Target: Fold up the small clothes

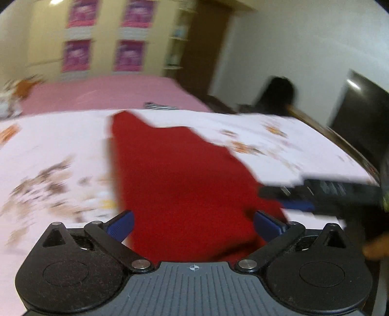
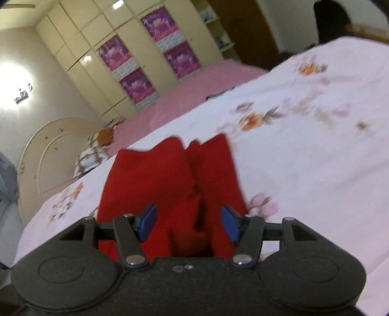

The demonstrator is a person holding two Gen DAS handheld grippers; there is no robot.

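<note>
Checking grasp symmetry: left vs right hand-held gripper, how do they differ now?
The left hand-held gripper spreads wider than the right hand-held gripper. Left looks over smooth red garment; right over a bunched, creased part. Shared: both open, blue pads, garment between fingers.

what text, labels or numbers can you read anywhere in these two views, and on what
None can be read.
Purple panels on the wardrobe doors: a printed pattern, too blurred to tell whether it holds any words.
Left claw housing: only a small crosshair mark, no lettering.
Red garment and floral bedsheet: no visible label or print text.
</note>
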